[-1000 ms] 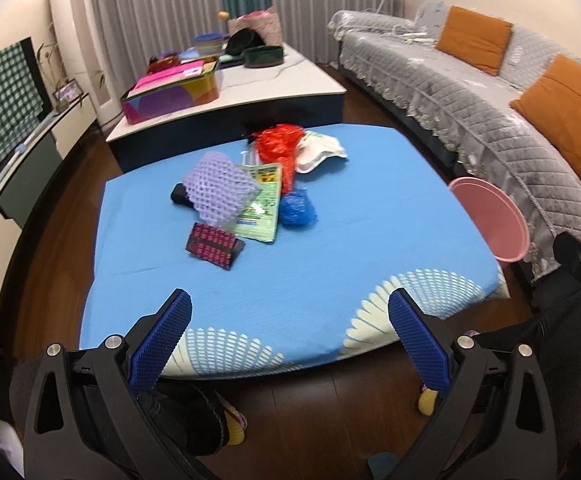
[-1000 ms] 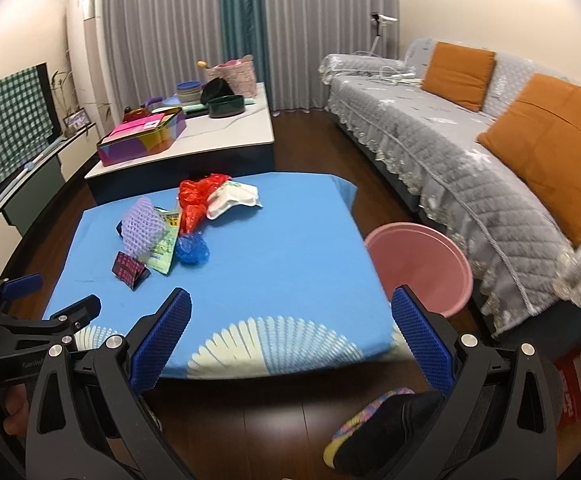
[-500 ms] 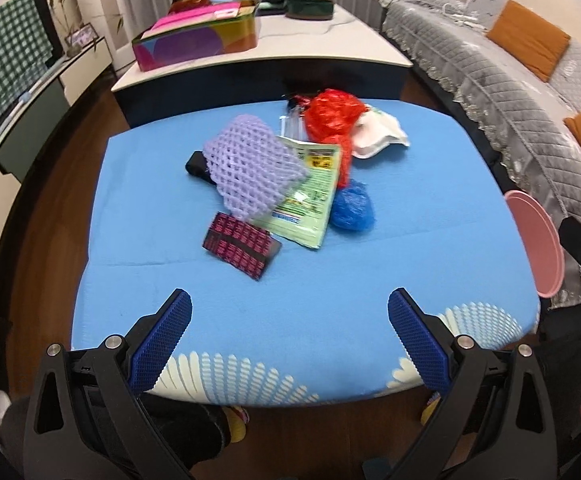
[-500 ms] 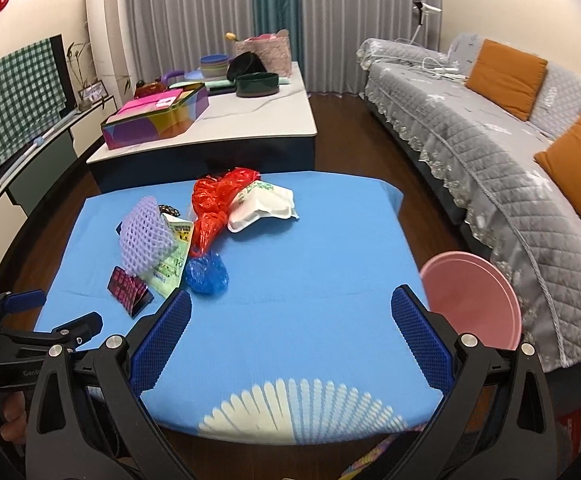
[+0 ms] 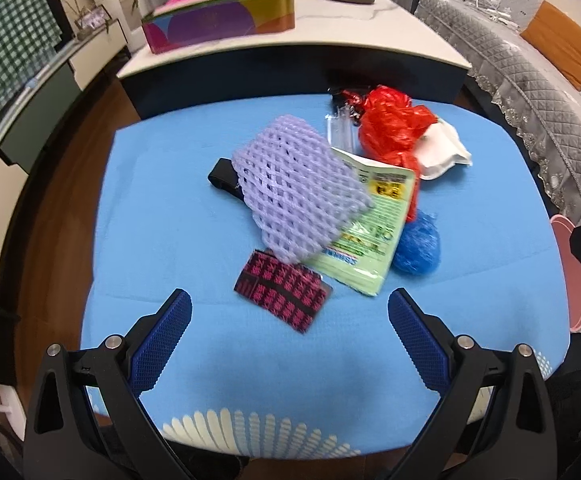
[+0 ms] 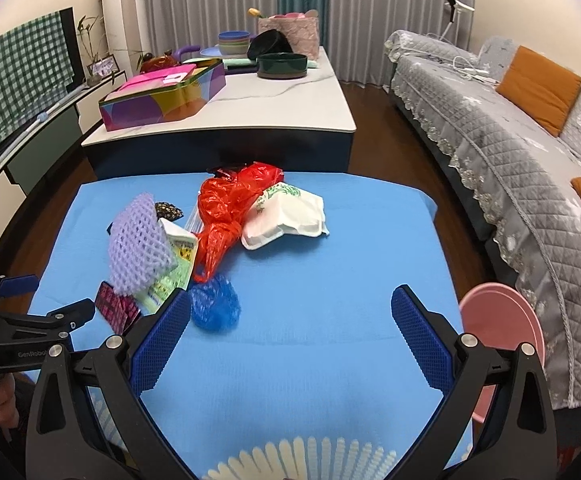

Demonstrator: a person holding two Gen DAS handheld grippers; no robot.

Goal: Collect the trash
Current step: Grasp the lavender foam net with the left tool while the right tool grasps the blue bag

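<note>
Matt blue cloth (image 5: 170, 240) carries a foam net (image 5: 290, 184) and a glossy red plastic bag (image 5: 390, 128).

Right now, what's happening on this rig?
A person holds two grippers over a blue table piled with trash. Both the left gripper and right gripper are open and empty. The left one faces a pink-and-black wrapper. Nothing is in the pink bin beside the table that I can see.

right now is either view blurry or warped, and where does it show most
Left wrist view: motion blur smears the pink-and-black packet and purple foam net; the left gripper stays sharp. Right wrist view: crisper, only the blue ball looks soft. Both views: fisheye bends the blue table edges and sofa.
</note>
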